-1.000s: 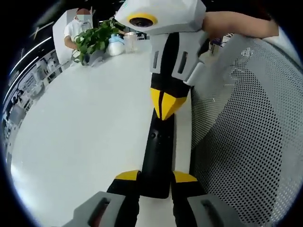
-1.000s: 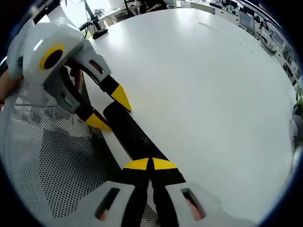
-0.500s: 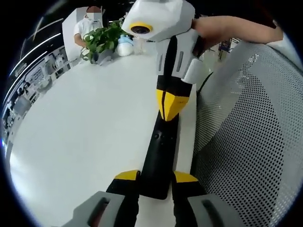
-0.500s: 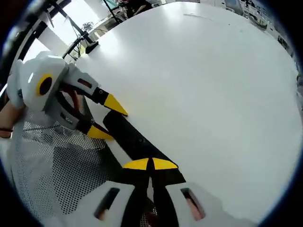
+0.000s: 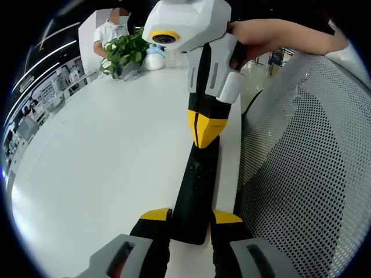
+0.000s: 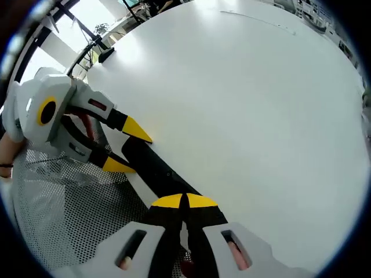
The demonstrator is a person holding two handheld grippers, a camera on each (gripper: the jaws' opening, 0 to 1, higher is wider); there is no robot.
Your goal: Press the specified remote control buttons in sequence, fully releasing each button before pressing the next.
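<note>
A long black remote control (image 5: pixel 195 185) lies along the edge of a white table (image 5: pixel 98 150). My left gripper (image 5: pixel 191 215) is shut on its near end, one yellow-tipped jaw on each side. In the left gripper view my right gripper (image 5: pixel 203 138) comes down from the top, held by a hand, shut, with its joined yellow tips touching the remote's upper face. In the right gripper view, the right gripper (image 6: pixel 185 201) is shut over the remote control (image 6: pixel 152 168). The left gripper (image 6: pixel 128 149) straddles its far end.
A white mesh chair back (image 5: pixel 301 174) stands close against the table edge beside the remote. At the table's far end sit a green plant (image 5: pixel 124 49) and a pale bottle (image 5: pixel 153 58), with a person behind them. The table (image 6: pixel 261 116) stretches wide and bare.
The right gripper has tilted and drawn slightly back from the left gripper, its tips still on the remote. The left gripper keeps its hold. Both views have shifted a little.
</note>
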